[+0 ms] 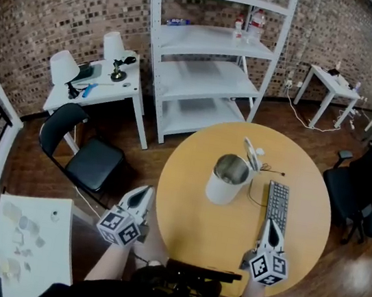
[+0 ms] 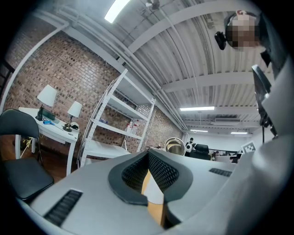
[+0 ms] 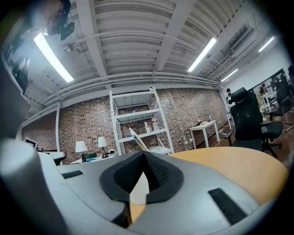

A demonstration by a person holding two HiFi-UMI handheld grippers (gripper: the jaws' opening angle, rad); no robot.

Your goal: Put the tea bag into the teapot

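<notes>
Both claws shut and empty
My left claw (image 1: 142, 193) and right claw (image 1: 269, 224) sit near the desk (image 1: 188, 228) edge; the tea bag (image 1: 251, 153) leans beside the teapot (image 1: 226, 183), where a careless reach could topple both.

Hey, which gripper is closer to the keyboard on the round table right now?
Right. The right gripper rests at the near end of the keyboard; the left gripper hangs by the left edge of the table, well away from it.

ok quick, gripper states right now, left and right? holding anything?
Left gripper: closed, jaws together, nothing between them.
Right gripper: closed, jaws together, nothing held.
</notes>
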